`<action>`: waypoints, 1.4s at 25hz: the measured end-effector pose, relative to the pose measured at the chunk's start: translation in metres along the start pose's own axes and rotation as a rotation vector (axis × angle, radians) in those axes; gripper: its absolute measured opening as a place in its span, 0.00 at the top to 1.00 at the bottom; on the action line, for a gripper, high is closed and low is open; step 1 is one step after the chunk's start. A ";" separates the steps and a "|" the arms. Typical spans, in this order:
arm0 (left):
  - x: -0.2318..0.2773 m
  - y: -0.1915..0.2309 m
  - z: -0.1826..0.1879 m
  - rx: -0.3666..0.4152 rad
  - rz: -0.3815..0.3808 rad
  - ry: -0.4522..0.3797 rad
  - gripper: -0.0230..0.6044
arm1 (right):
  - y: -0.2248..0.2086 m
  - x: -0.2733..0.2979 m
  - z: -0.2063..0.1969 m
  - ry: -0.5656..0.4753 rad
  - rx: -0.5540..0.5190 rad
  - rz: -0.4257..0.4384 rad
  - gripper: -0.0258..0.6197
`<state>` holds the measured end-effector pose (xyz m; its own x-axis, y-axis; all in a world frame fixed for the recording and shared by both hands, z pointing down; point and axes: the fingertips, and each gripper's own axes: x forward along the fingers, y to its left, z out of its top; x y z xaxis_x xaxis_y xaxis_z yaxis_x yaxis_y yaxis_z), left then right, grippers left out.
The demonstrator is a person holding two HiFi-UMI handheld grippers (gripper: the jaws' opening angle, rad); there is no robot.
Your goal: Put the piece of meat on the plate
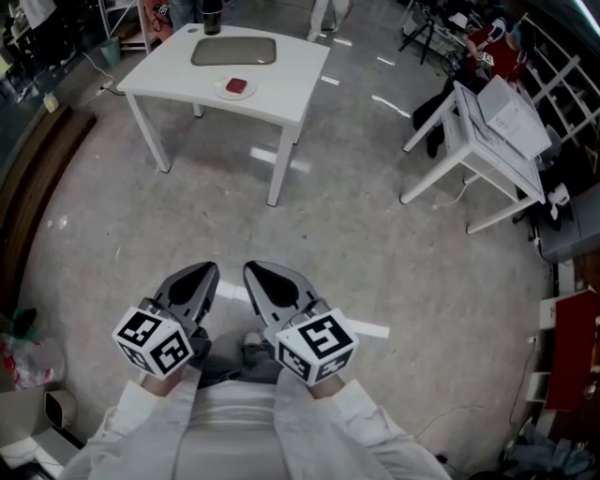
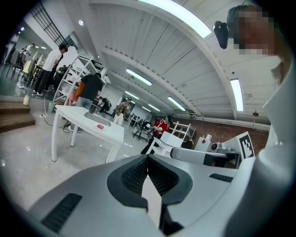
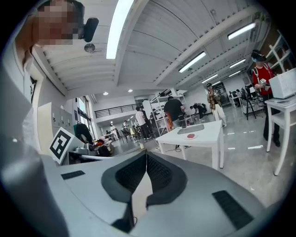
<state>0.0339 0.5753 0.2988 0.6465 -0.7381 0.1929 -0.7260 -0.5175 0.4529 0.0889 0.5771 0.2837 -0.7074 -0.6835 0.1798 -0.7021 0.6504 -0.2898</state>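
Your left gripper [image 1: 204, 272] and right gripper [image 1: 255, 272] hang near your waist, jaws pressed together, holding nothing. The red piece of meat [image 1: 235, 86] seems already on the plate [image 1: 221, 92] — on the white table [image 1: 291, 66], well apart. Walk closer and check before you open any claw.

White four-legged table [image 1: 291, 70] stands on a glossy grey floor [image 1: 309, 225], seen from the head view at the top left. On its top: a flat grey rectangular tray [image 1: 234, 50] near the far middle, a dark upright container [image 1: 212, 19] just beyond the tray at the far edge. A small white plate [image 1: 221, 90] sits near the front edge, apart from the tray.
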 end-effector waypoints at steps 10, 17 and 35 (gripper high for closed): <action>0.037 0.019 0.005 -0.022 0.033 0.010 0.95 | -0.044 0.022 0.019 -0.042 -0.003 -0.037 0.94; 0.091 0.071 0.033 -0.045 -0.003 0.014 0.95 | -0.103 0.078 0.050 -0.137 0.038 -0.145 0.94; 0.207 0.209 0.145 -0.025 -0.153 0.072 0.95 | -0.180 0.259 0.113 -0.118 0.040 -0.163 0.94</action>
<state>-0.0181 0.2517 0.3074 0.7645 -0.6185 0.1817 -0.6127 -0.6097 0.5028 0.0416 0.2456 0.2760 -0.5684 -0.8144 0.1169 -0.8013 0.5157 -0.3032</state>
